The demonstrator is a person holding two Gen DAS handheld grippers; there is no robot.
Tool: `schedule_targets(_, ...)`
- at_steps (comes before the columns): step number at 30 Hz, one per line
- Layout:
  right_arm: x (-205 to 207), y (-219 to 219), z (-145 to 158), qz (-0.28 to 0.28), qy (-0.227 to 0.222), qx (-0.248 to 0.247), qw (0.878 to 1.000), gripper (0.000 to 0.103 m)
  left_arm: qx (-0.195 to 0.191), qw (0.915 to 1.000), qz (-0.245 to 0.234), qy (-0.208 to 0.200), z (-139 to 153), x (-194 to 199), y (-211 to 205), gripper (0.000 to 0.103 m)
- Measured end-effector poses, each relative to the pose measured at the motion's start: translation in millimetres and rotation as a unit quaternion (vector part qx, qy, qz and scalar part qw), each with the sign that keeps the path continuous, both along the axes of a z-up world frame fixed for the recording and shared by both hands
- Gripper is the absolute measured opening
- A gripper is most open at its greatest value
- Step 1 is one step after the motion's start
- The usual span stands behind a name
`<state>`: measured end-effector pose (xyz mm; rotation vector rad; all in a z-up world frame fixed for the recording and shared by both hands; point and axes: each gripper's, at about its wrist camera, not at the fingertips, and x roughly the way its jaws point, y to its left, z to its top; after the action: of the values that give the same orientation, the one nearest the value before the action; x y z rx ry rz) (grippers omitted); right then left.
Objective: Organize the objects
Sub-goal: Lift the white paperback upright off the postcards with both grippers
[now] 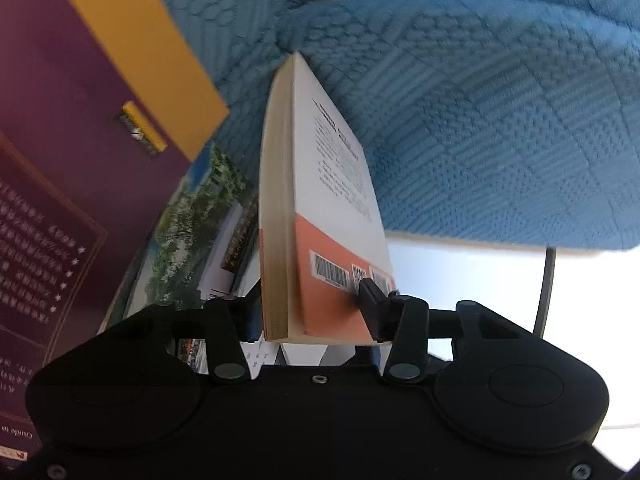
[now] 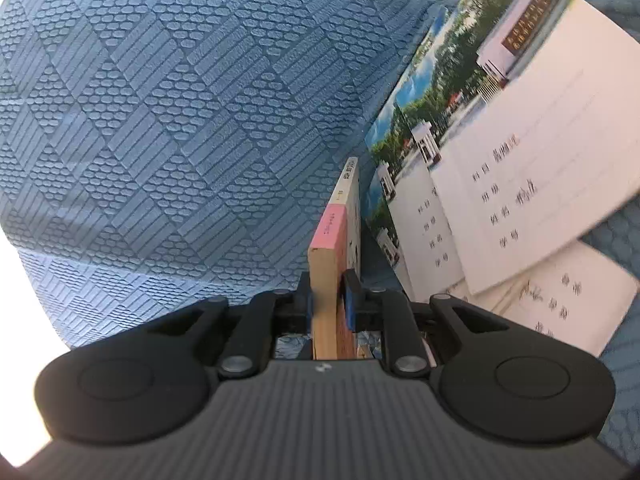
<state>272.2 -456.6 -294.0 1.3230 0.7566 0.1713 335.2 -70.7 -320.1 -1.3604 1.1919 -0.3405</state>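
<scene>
In my left wrist view the left hand-held gripper (image 1: 316, 316) is clamped on the lower corner of a white-and-orange paperback (image 1: 336, 208), which stands on edge at frame centre over the blue quilted cover (image 1: 500, 128), its barcode just above the right pad. In my right wrist view the right hand-held gripper (image 2: 329, 300) is closed on a book standing on edge, showing a pink spine (image 2: 330, 232), at lower centre. A maroon-and-yellow book (image 1: 80, 100) fills the left view's upper left, and white notebooks with campus photos (image 2: 520, 168) lie fanned at the right of the right view.
</scene>
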Motion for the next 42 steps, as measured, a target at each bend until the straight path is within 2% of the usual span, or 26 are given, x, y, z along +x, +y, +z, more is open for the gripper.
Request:
schedule_targets(5, 2.2, -2.8, -3.5, -0.007, 0.012, 0.008, 1.000, 0.019, -0.026, 0.9995, 0.016, -0.003, -1.2, -0.7, 3.3, 0.025)
schedule_targets(9, 5.1, -6.8, -9.3, -0.008, 0.026, 0.017, 0.999, 0.021, -0.009, 0.9996, 0.003, -0.025, 12.8, 2.1, 1.4, 0.018)
schedule_targets(12, 11.2, -4.8, -17.1, 0.003, 0.036, 0.038, 0.999, 0.030, 0.000, 0.9997, -0.002, -0.024, 17.6, 4.8, 1.3, 0.015)
schedule_targets(14, 15.5, -3.7, -21.1, 0.010, 0.043, 0.042, 0.998, 0.040, -0.005, 0.9995, 0.001, -0.030, 19.6, 5.7, 4.3, 0.014)
schedule_targets(15, 17.1, -4.0, -23.1, 0.008, 0.048, 0.043, 0.998, 0.041, -0.005, 0.9994, 0.003, -0.034, 21.3, 5.3, 6.0, 0.014)
schedule_targets(20, 20.4, -8.1, -31.6, -0.004, 0.058, 0.053, 0.997, 0.041, -0.001, 0.9992, -0.001, -0.039, 25.8, 7.8, 12.4, 0.014)
schedule_targets(21, 22.0, -7.2, -31.8, 0.002, 0.056, 0.058, 0.997, 0.038, 0.000, 0.9993, -0.004, -0.038, 25.7, 8.1, 12.7, 0.014)
schedule_targets(22, 23.7, -6.2, -30.3, 0.012, 0.048, 0.058, 0.997, 0.027, 0.005, 0.9992, -0.009, -0.037, 27.3, 6.1, 14.8, 0.014)
schedule_targets(23, 25.3, -5.3, -26.0, 0.019, 0.039, 0.051, 0.998, 0.022, 0.011, 0.9991, -0.014, -0.040, 29.5, 4.4, 16.4, 0.014)
schedule_targets(25, 27.6, -2.4, -15.1, 0.032, 0.024, 0.018, 0.999, 0.023, 0.014, 0.9986, -0.016, -0.048, 33.6, 3.2, 17.2, 0.015)
schedule_targets(34, 11.3, 14.0, 26.4, 0.072, -0.008, -0.053, 0.996, 0.024, -0.005, 0.9968, -0.029, -0.074, 52.6, -24.2, 39.6, 0.017)
schedule_targets(37, -0.9, 19.2, 41.4, 0.078, -0.018, -0.062, 0.995, 0.024, -0.014, 0.9960, -0.029, -0.083, 62.6, -37.5, 46.8, 0.017)
schedule_targets(42, -20.6, 24.8, 72.7, 0.086, -0.033, -0.071, 0.993, 0.024, -0.009, 0.9927, -0.043, -0.112, 96.0, -53.1, 57.2, 0.018)
